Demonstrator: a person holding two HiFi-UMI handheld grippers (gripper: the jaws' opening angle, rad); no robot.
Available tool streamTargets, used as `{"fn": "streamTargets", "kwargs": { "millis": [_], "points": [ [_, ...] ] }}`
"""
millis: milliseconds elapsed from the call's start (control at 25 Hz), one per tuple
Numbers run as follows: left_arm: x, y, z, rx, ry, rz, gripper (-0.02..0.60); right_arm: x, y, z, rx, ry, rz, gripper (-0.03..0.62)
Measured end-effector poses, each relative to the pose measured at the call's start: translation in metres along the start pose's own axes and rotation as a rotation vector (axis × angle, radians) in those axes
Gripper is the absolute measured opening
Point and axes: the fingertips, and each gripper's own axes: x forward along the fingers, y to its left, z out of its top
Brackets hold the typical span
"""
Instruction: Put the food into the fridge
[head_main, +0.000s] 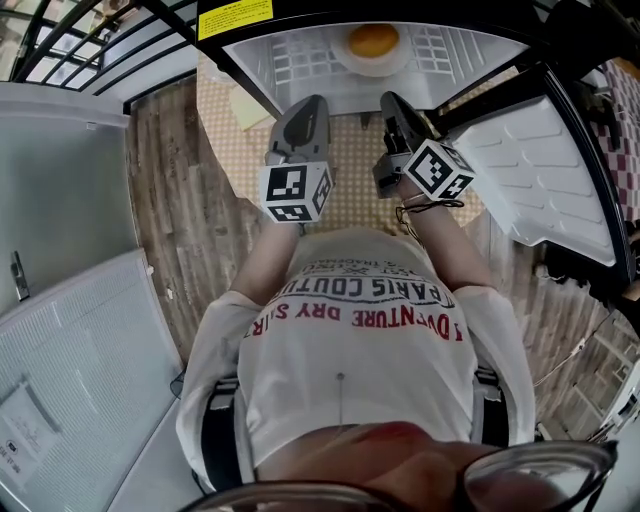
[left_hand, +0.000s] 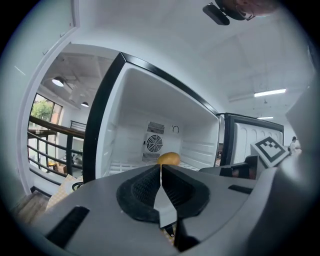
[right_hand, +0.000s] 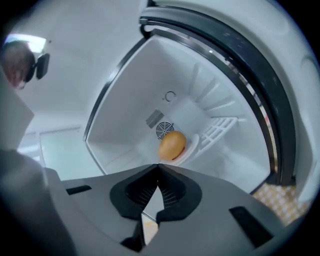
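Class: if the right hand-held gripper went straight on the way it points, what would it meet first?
Probably the orange food on the white plate inside the fridge; nothing shows in between, though depth is hard to judge.

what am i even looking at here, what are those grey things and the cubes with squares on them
No robot here: a person holds a two-jaw gripper in each hand; the marker cubes are part of them. The head view comes from a camera on the person's head, looking down: the left gripper and right gripper point at an open fridge. The other two views come from cameras riding on each gripper. Inside, on the wire shelf, a round orange food sits on a white plate. Both grippers are shut and hold nothing.
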Motion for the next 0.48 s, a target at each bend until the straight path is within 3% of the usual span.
{"fn": "streamTargets", "kwargs": {
  "millis": [120,200,480],
  "points": [
    [-0.004,-0.002,0.002,0.025,0.001,-0.002,0.028,-0.006,0.015,-0.003,-0.315,0.014,0.012,0.025],
    [-0.004,-0.003,0.001,0.057,0.005,0.002,0.028,-0.008,0.019,-0.005,-0.445,0.02,0.008,0.026],
    [-0.007,-0.006,-0.001,0.059,0.008,-0.004,0.028,-0.011,0.023,-0.018,-0.564,0.051,0.001,0.026]
  ]
}}
